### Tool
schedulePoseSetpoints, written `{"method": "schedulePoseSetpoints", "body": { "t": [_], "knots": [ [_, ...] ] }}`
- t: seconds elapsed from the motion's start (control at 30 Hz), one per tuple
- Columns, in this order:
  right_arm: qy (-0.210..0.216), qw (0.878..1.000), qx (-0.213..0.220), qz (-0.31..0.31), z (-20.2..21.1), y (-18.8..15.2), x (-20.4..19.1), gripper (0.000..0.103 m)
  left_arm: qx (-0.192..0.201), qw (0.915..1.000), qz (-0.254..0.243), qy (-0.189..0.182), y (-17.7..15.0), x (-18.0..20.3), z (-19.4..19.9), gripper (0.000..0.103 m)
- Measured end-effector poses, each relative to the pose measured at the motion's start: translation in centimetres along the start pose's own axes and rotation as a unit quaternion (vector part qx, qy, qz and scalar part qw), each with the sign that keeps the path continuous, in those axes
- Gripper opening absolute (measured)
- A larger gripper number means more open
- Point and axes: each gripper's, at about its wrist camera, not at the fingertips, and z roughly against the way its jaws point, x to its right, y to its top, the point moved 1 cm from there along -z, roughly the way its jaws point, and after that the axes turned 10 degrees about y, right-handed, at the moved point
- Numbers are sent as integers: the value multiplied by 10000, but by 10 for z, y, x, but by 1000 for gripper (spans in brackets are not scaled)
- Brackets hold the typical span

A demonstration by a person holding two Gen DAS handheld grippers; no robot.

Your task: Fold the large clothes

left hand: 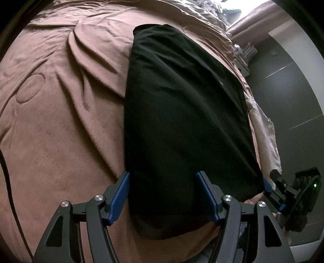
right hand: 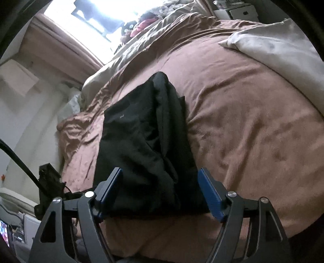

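Note:
A black garment (left hand: 182,121) lies folded into a long narrow strip on the brown bedspread (left hand: 60,121). My left gripper (left hand: 164,194) is open at the strip's near end. One blue pad (left hand: 119,200) is just outside the strip's left edge, and the other stands over the cloth. In the right wrist view the garment (right hand: 141,145) shows layered folds and a raised ridge along its right side. My right gripper (right hand: 161,194) is open at the strip's near end, which lies loose between its pads. The right gripper (left hand: 271,180) also appears at the strip's right corner.
The bedspread (right hand: 243,131) is wrinkled and spreads wide around the garment. A pale pillow (right hand: 279,48) lies at the far right, with more bedding (right hand: 97,81) and a bright window (right hand: 97,12) beyond. A dark floor (left hand: 287,97) runs along the bed's edge.

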Motion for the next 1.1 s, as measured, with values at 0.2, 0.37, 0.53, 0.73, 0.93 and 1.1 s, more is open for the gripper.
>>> {"method": "schedulePoseSetpoints", "body": {
  "t": [0.2,0.37,0.53,0.73,0.93,1.1],
  "knots": [
    [-240,9980,-559,-159,-35,4,19,56,48,9999,84,-101,7,-4,-7,67],
    [300,9974,-494,-431,-33,-3,19,29,92,9999,-67,25,8,1,0,46],
    [566,9954,-454,-633,-25,-11,17,25,148,9995,-268,86,10,2,17,33],
    [844,9917,-716,-652,-21,-43,5,24,146,9990,-403,151,3,-15,39,32],
    [935,9891,-994,-558,-15,-69,-5,27,-26,9985,-516,184,-18,-30,46,32],
    [666,9914,-1003,-512,-8,-54,-1,58,-232,9993,-296,87,-13,-41,35,41]
  ]
}}
